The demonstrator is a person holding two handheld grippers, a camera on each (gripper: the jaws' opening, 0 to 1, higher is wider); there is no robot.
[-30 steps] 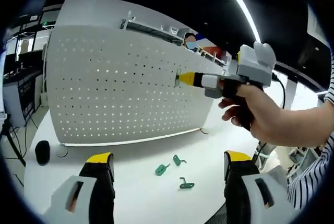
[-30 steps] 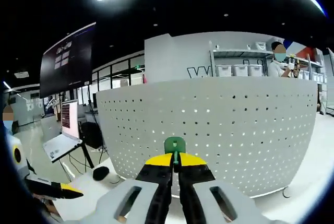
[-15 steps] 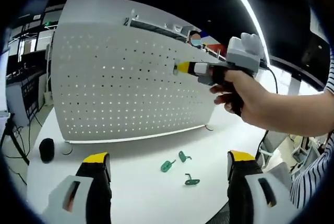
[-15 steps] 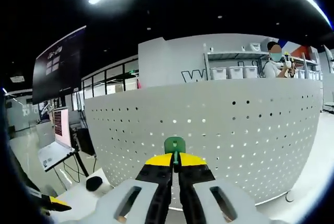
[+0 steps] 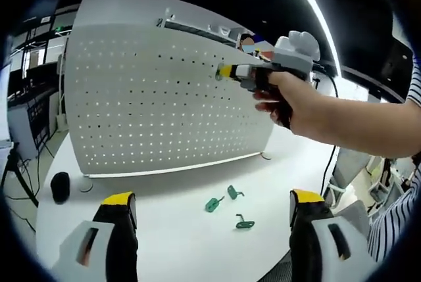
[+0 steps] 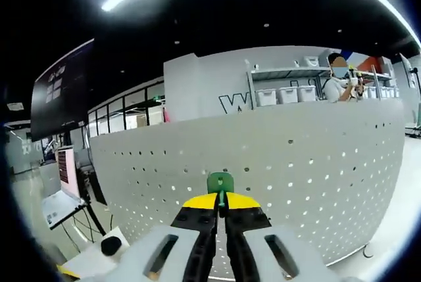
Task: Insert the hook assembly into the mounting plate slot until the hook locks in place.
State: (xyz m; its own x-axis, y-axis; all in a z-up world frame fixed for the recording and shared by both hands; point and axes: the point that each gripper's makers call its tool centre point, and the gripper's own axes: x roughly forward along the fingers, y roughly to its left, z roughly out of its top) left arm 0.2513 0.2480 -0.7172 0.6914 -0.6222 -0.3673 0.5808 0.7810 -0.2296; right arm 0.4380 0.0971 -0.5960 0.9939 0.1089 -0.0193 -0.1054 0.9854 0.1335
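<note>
A white perforated pegboard (image 5: 158, 98) stands upright on a white desk (image 5: 184, 242), serving as the mounting plate. The right gripper (image 6: 222, 198) holds a green hook (image 6: 220, 182) clamped between its yellow-tipped fingers (image 6: 200, 202), which are pressed together on the hook's flat tab. In the right gripper view the hook sits directly in front of the pegboard's upper rows of holes. In the left gripper view the same gripper, held in a person's hand (image 5: 296, 101), reaches in from the right with its tip at the board's upper right area, right at the surface; whether the hook has entered a hole cannot be told.

The left gripper (image 5: 214, 210) hangs low over the desk with its fingers (image 5: 118, 206) wide apart and nothing between them. Three more green hooks lie loose on the desk in front of the board: one (image 5: 212, 204) to the left, one (image 5: 233, 192) just beside it, and one (image 5: 244, 224) nearer the camera.

The step in hand looks like the insertion itself: the hook is brought up to the board, not yet shown seated. The next move likely calls for lining the hook's prongs up with a pair of holes, pushing straight in, then tipping it down until it catches, with the grip kept firm so the hook does not twist.

Behind the board are shelves with storage bins (image 6: 289, 94).
</note>
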